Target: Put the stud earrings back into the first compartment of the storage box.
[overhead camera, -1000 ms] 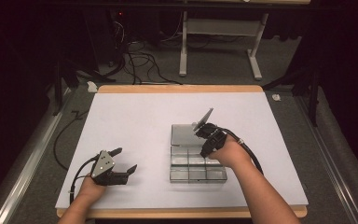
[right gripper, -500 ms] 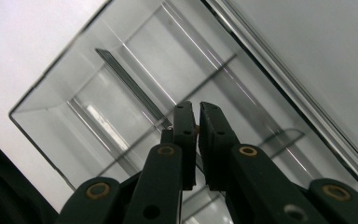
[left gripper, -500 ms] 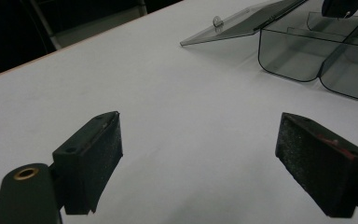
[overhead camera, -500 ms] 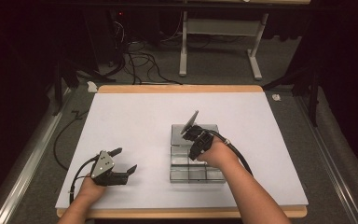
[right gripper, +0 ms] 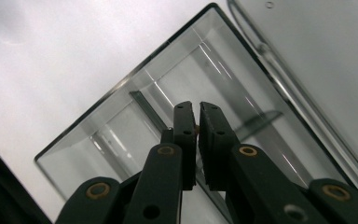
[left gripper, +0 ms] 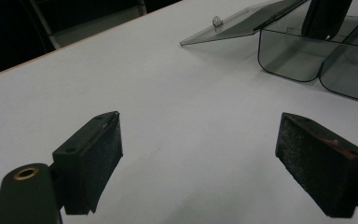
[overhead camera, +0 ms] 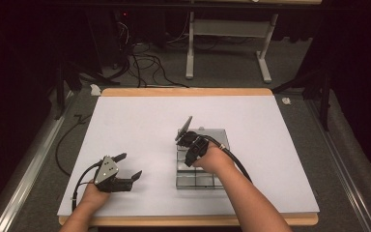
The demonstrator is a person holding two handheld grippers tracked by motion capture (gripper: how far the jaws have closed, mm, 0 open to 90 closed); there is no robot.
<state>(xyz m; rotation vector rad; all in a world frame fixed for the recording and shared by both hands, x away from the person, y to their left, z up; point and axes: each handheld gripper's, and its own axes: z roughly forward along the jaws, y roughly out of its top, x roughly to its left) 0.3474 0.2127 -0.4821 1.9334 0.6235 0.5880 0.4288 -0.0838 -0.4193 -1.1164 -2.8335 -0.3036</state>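
Right gripper over the clear compartment box, left gripper idle near the front-left corner.

The white tabletop [overhead camera: 140, 125] carries a clear plastic compartment box [overhead camera: 207, 176] right of centre toward the front edge, its hinged lid [left gripper: 242, 21] lying open on the tabletop beside it. The right gripper [right gripper: 196, 122] hangs over one compartment at the box's far-left corner (jaws drawn nearly together; whether anything is pinched between the pads is too small to tell). The left gripper [overhead camera: 128, 166] rests near the front-left corner, well apart from the box, jaws spread wide with nothing between them.
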